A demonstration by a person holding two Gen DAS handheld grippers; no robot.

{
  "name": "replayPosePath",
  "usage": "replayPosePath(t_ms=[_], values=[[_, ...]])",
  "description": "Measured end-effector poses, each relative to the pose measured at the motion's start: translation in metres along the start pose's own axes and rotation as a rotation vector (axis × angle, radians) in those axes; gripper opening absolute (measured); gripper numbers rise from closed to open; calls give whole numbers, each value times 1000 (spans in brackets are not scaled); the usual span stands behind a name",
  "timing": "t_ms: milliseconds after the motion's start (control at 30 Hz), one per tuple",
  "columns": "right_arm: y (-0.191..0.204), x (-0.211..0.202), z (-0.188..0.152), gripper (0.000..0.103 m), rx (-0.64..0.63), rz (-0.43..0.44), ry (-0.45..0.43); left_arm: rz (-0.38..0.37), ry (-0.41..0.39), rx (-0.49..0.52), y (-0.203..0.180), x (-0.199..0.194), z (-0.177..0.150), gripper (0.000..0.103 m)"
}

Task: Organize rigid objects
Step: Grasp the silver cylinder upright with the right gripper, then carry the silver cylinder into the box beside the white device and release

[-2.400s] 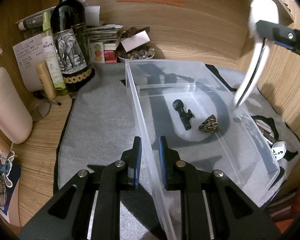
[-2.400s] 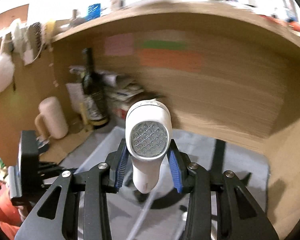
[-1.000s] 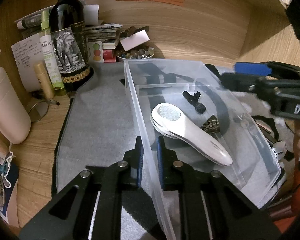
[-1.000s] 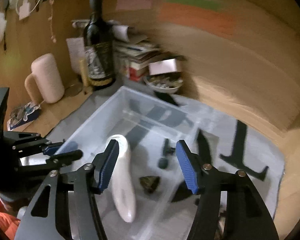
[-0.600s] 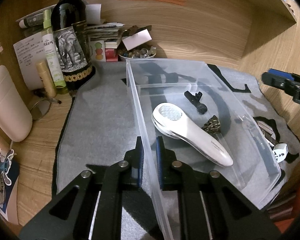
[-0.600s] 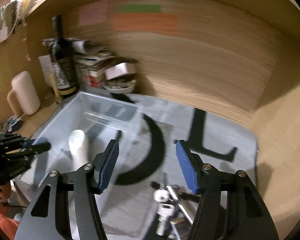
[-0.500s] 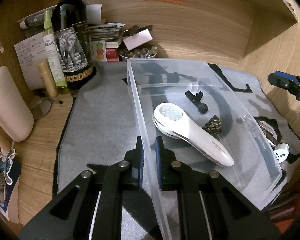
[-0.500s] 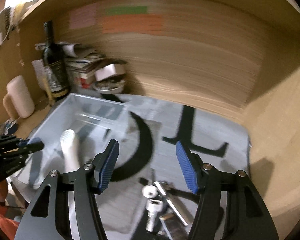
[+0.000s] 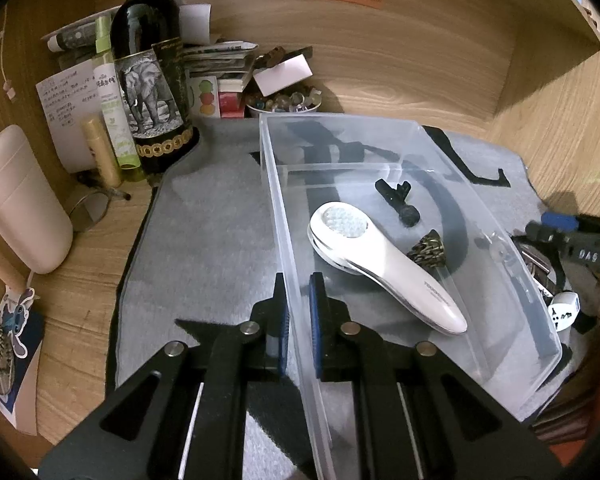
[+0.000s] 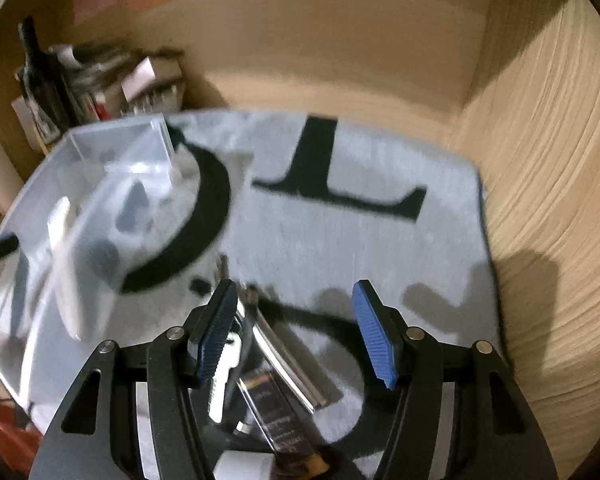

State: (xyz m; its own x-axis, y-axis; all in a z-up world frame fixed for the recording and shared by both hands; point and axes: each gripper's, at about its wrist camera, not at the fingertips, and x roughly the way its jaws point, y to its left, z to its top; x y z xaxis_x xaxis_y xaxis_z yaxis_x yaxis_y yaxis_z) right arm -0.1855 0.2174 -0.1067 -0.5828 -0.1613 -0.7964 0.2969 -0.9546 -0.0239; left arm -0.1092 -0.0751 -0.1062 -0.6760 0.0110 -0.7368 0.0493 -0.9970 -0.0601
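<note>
The left gripper [image 9: 298, 316] is pinched on the left wall of the clear plastic bin [image 9: 496, 236], one pad on each side of the wall. The bin stands on the grey mat [image 9: 204, 232] and holds a white handheld device [image 9: 384, 264], a black clip-like part [image 9: 398, 202] and a small scaly brass-coloured object [image 9: 428, 250]. The right gripper [image 10: 296, 332] is spread wide and holds nothing, above a cluster of metal items [image 10: 276, 360] on the mat, right of the bin; motion blur makes these items hard to identify, possibly keys. A white travel adapter [image 9: 563, 312] lies beside the bin's right wall.
</note>
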Motion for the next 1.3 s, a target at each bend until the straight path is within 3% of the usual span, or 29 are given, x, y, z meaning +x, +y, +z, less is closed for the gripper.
replayPosePath(t_ms=[300, 400, 467, 567, 633, 1000, 1300], values=[[-10, 29, -15, 55, 26, 58, 120, 1, -1, 1, 0, 0, 0, 9], [-9, 31, -14, 44, 16, 37, 111, 1, -2, -1, 0, 0, 0, 9], [-10, 31, -12, 27, 13, 32, 107, 0, -2, -2, 1, 0, 0, 9], [-13, 31, -11, 14, 23, 29, 103, 0, -2, 0, 1, 0, 0, 9], [-14, 30, -11, 14, 31, 29, 99, 0, -1, 0, 1, 0, 0, 9], [-7, -16, 6, 14, 59, 27, -66, -1, -6, 7, 1, 0, 0, 9], [35, -54, 33, 14, -10, 85, -214, -8, -21, 18, 1, 0, -2, 10]])
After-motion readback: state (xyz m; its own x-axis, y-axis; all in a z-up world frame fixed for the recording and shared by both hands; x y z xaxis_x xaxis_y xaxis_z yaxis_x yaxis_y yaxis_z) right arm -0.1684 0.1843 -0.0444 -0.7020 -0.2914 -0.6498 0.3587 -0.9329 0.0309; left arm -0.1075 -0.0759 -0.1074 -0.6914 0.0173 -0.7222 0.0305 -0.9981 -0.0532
